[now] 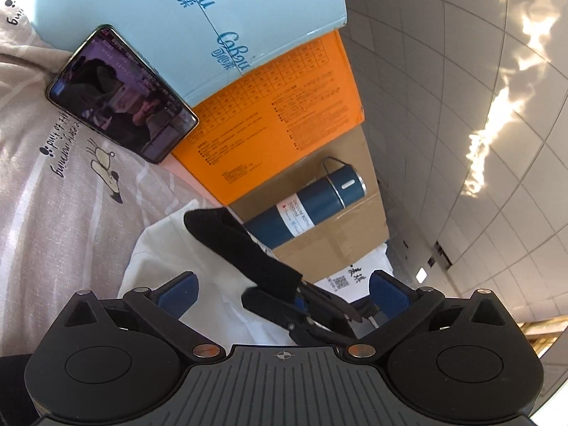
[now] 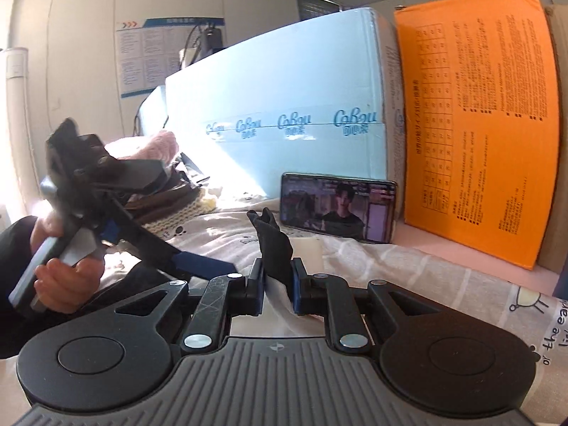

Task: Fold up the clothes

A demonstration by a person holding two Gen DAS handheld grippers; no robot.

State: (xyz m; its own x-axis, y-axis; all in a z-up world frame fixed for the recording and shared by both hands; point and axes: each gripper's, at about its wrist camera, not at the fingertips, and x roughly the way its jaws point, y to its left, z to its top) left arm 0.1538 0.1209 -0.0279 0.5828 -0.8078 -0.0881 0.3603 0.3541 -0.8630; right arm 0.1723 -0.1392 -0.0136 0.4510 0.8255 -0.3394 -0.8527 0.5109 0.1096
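In the left wrist view, the left gripper (image 1: 282, 291) is spread wide and nothing is held; the white garment (image 1: 198, 273) lies below it, toward the phone (image 1: 120, 94). In the right wrist view, the right gripper (image 2: 278, 284) is pressed together on black-and-white cloth (image 2: 275, 248), just before the phone (image 2: 339, 206).

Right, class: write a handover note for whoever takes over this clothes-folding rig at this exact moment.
Left tool: open, holding nothing.
Right tool: shut on the black fabric strip, with a bit of white cloth pinched in too.
White garment: lies rumpled on the printed bedsheet, in front of the phone.
Done: one grasp made.
Left: no tidy fold shows yet; probably take a second hold with the left tool, then fold.
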